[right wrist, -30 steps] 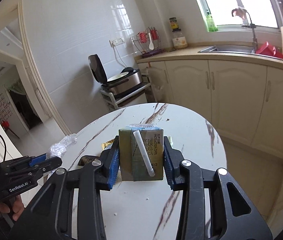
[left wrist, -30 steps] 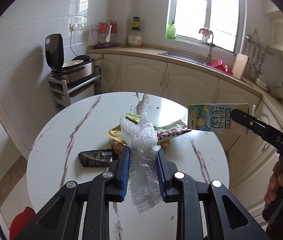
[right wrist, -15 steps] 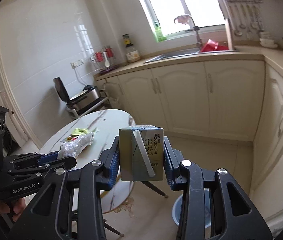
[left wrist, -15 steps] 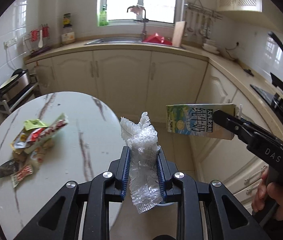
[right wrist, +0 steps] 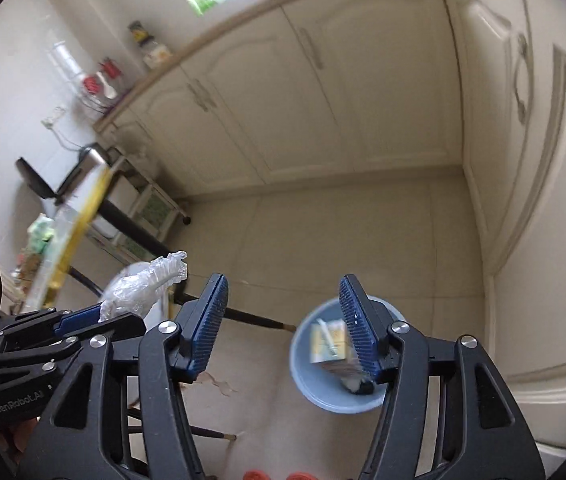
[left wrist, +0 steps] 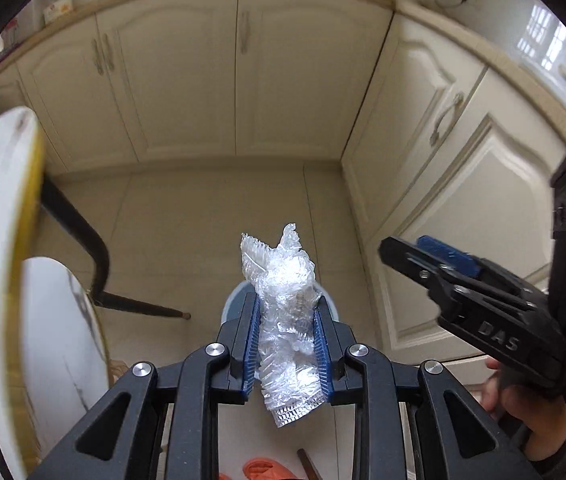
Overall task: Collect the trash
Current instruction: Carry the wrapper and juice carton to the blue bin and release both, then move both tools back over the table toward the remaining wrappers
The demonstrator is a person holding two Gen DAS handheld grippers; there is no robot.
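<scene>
Blurred carton (right wrist: pixel 329 344) in bin (right wrist: pixel 303 380), half-hidden behind opening, empty right gripper (right wrist: pixel 283 320)

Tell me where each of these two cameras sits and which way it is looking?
Left wrist: on the left gripper, looking steeply down at floor and bin; its fingers clamp crumpled plastic; the right gripper and a hand show.
Right wrist: on the right gripper, angled down at the bin with a carton in it; jaws opening, empty.
Shared: bin, plastic, cabinets, each other's gripper.
</scene>
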